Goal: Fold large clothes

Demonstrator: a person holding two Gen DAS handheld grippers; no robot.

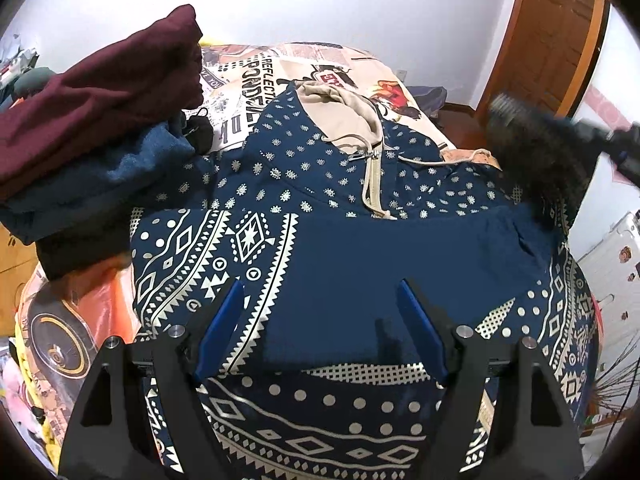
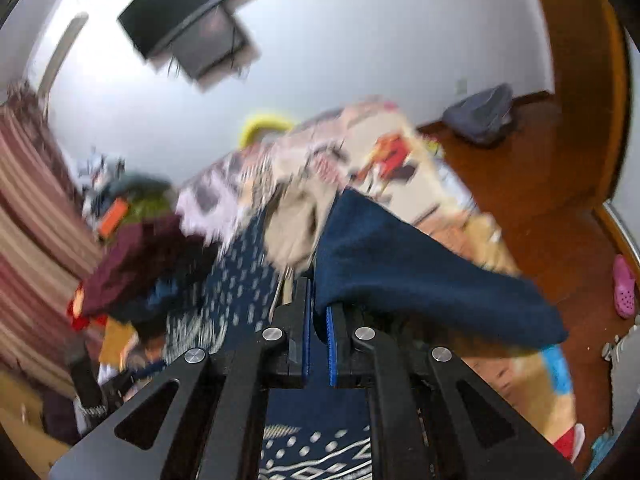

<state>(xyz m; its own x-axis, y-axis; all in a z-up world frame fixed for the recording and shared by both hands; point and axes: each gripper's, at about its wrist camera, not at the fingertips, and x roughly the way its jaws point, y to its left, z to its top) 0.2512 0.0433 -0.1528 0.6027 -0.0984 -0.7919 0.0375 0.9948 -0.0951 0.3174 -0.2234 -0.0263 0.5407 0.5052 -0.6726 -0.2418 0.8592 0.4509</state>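
the right claw (image 2: 318,312) is pinched tight on a plain navy sleeve (image 2: 420,264) that drapes ahead and to its right; the patterned hoodie (image 1: 320,208) lies on the bed (image 1: 400,92) straight ahead of the wide-open, empty left claw (image 1: 320,320), collar farthest away.

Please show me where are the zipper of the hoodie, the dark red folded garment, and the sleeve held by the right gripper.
zipper (image 1: 373,184), left wrist view, on the middle of the beige zipper tape.
dark red folded garment (image 1: 100,92), left wrist view, on its top face.
sleeve (image 2: 420,276), right wrist view, on the plain navy cloth above the jaws.
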